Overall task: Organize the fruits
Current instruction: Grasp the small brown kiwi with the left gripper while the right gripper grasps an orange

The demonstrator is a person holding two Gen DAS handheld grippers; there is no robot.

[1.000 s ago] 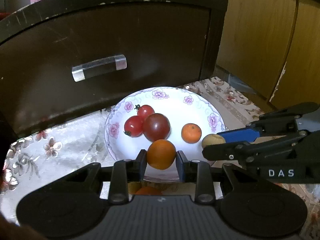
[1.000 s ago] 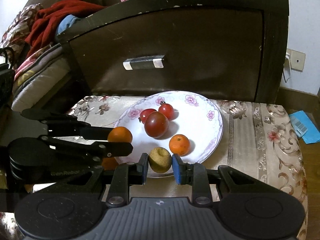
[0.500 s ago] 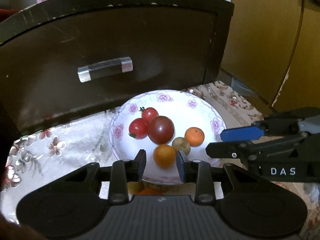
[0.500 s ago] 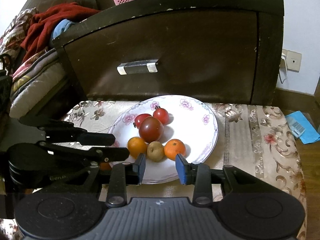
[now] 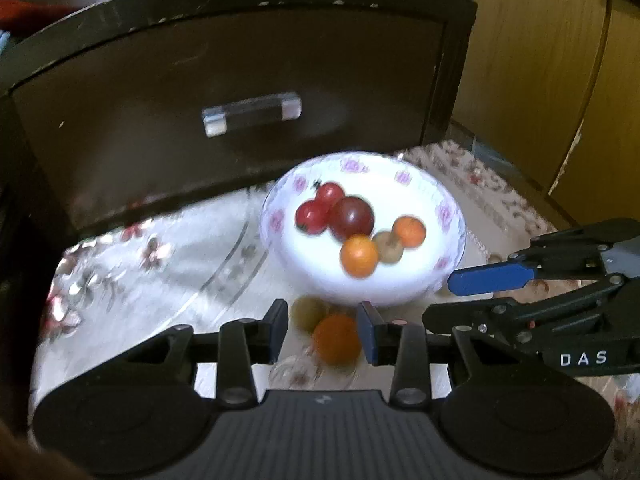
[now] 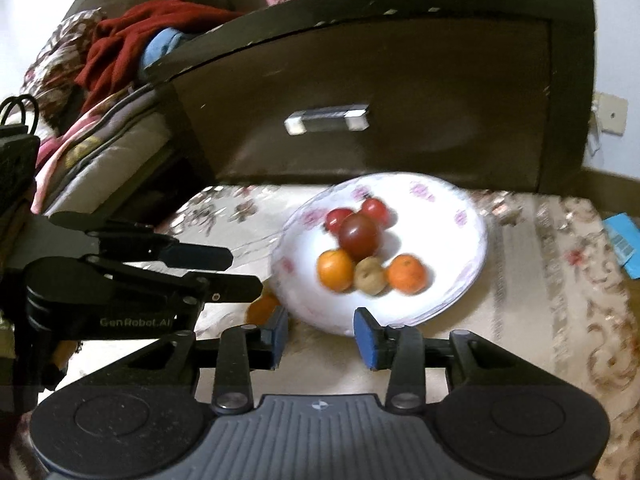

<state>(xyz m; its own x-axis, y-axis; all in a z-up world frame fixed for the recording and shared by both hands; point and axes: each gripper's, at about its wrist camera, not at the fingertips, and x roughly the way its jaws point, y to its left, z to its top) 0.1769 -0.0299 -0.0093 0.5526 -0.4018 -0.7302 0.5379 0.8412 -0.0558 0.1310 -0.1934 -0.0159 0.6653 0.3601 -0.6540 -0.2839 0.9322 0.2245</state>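
Floral tablecloth [image 6: 532, 240] carries the plate [image 6: 452, 208] before a dark drawer [image 6: 400, 80].

The left gripper [image 5: 322, 330] is held low with its two fingers spread wide, and nothing is between them. The right gripper [image 6: 318, 334] is just beside it, at about the same height, fingers also apart and holding nothing.

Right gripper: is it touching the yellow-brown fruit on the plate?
Apart. The right wrist view shows the right gripper open, with white plate between it and the yellow-brown fruit.
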